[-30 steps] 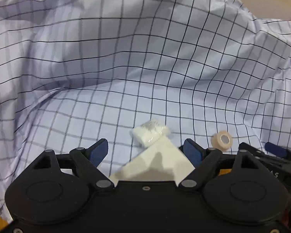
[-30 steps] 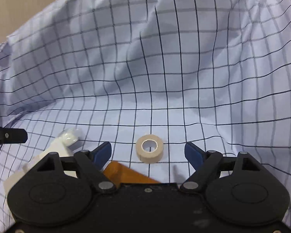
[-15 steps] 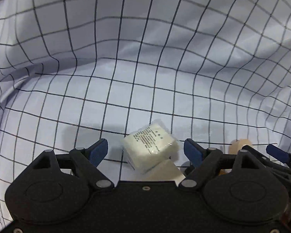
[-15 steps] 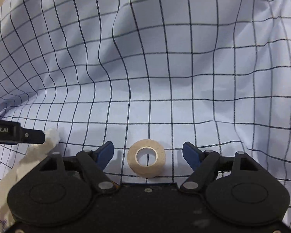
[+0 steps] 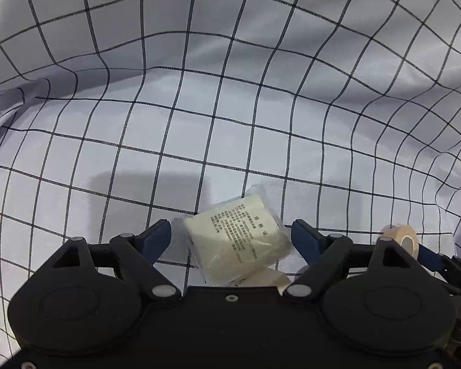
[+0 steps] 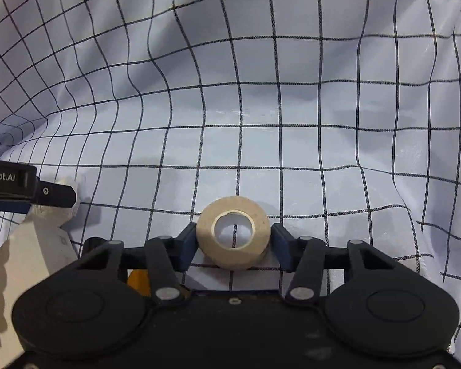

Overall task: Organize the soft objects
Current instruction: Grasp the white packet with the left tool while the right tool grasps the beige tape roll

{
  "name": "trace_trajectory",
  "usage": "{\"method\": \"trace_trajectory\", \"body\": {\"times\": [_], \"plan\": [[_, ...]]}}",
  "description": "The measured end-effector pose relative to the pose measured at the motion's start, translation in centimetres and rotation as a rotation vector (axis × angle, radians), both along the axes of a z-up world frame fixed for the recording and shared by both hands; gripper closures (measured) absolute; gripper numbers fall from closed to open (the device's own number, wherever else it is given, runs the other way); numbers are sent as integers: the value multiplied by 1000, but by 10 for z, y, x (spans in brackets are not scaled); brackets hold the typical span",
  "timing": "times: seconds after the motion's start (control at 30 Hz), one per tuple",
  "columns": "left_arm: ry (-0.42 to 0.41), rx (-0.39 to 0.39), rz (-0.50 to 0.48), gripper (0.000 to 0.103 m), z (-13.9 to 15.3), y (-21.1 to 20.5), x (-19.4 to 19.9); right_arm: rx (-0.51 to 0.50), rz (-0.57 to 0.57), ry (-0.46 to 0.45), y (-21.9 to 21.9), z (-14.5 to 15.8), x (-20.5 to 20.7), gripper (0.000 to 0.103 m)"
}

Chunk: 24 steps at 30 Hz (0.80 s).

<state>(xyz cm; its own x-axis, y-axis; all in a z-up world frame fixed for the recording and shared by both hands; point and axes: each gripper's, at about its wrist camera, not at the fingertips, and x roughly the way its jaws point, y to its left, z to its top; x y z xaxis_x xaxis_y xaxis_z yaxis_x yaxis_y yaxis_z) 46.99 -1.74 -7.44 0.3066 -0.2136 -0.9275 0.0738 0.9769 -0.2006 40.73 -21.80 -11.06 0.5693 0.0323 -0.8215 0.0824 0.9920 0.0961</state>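
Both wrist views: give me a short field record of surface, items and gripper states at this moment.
surface: checked cloth, wrinkled
right gripper: jaws just closed, pads against tape roll
left gripper: open, straddling wrapped gauze pack, pads not touching
tape roll pose: flat on cloth, hole up
gauze pack: printed label up, partly over a white box

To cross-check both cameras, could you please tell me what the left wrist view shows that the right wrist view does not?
Left wrist only: the printed face of the wrapped gauze pack, lying between the open left hand-held gripper.
Right wrist only: the right hand-held gripper, jaws just closed, pressing the tape roll, hole facing up.
Both: the checked cloth, the tape roll and the pack.
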Motion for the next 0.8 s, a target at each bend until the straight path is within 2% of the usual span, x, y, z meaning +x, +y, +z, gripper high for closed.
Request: {"method": "trace_trajectory", "body": {"times": [0.07,0.13,0.33,0.53,0.8], "plan": [[7,3,-4,23,-4,-3,4,-4,2,-2,0,1,0,54],[15,1,-6,31,-7,-5,6,-8,2,-3,-1,1,1,54],[2,-22,5,42,-9,-2,11,-11,-14,-18,-10,16,1,54],[-56,1,16,42,5,10,3,-15,0,-44,-4,42,-1,54],[-125,35,67,42,29,61,-20,-35,103,-89,54,74,-4,54]]}}
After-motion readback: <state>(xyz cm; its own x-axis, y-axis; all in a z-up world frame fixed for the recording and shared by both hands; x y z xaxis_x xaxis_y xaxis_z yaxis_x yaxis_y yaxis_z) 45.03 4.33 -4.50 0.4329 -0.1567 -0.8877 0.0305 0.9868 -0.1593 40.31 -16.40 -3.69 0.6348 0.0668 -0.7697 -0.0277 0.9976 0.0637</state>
